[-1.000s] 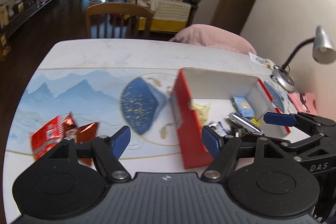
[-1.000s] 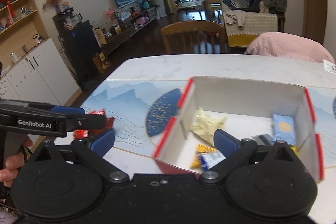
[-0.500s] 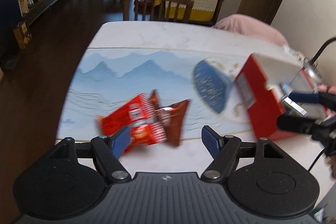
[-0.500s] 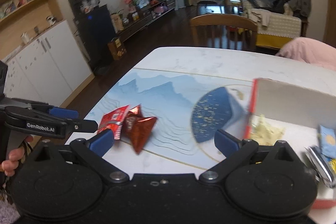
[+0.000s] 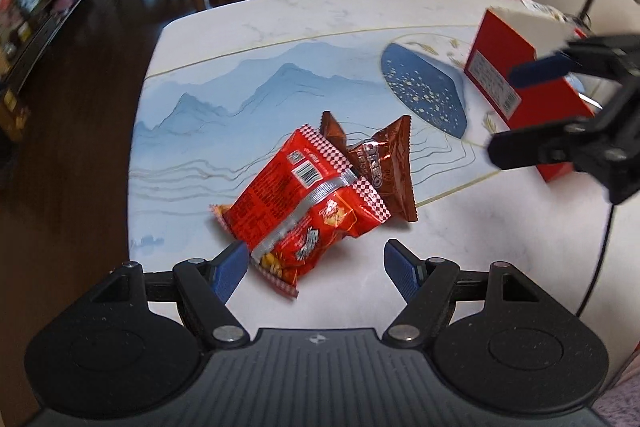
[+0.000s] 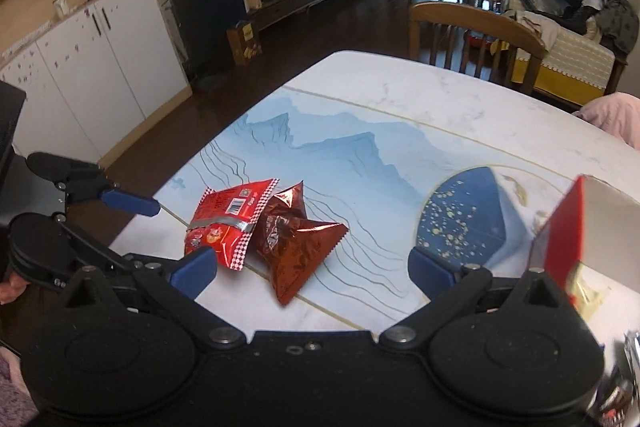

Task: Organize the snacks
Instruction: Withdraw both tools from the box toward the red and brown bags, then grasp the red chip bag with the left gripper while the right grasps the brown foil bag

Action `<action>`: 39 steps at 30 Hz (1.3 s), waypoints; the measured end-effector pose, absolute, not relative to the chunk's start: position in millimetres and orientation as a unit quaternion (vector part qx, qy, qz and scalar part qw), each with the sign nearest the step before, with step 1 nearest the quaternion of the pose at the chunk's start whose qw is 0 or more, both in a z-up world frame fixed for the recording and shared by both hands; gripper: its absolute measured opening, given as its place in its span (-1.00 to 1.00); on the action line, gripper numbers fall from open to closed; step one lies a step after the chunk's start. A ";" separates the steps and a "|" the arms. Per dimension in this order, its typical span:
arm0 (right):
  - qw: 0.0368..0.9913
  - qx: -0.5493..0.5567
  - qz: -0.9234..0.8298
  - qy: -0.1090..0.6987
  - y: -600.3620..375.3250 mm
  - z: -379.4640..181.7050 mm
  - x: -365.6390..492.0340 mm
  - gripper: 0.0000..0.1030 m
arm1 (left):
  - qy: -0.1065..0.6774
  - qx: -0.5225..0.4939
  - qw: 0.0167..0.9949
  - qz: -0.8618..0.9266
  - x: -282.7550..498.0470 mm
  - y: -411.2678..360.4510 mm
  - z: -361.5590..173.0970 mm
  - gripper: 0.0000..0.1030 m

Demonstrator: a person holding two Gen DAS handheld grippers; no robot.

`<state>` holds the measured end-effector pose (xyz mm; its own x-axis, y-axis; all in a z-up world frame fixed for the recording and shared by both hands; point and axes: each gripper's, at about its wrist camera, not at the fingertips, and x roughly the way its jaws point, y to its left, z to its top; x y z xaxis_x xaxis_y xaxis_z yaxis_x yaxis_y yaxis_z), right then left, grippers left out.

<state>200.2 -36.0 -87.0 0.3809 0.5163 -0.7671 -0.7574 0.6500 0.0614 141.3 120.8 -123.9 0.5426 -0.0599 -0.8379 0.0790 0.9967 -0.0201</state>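
Left gripper (image 5: 316, 267) jaws released, nearer: red snack packet (image 5: 304, 203) lying on counter (image 5: 280, 39) just ahead between them, long axis diagonal. Right gripper (image 6: 312, 269) jaws released, empty.

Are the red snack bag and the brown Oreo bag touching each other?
Touching. In the left wrist view the red snack bag overlaps the brown Oreo bag, with no table visible between them.

Marble table (image 5: 280, 15) with blue mountain print, bearing red snack bag (image 5: 304, 203), brown Oreo packet (image 5: 384, 163), red box (image 5: 516, 87), perhaps cardboard.
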 end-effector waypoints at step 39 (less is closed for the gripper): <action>0.738 0.057 0.400 0.540 -7.7 -169.6 272.0 0.23 | 0.461 0.109 0.880 -0.027 170.7 119.2 -173.7 0.25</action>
<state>272.0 -7.7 -169.6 0.0962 0.6525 -0.7516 -0.5299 0.6728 0.5163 170.7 119.2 -173.7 0.5741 0.0531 -0.8170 0.1480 0.9747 0.1673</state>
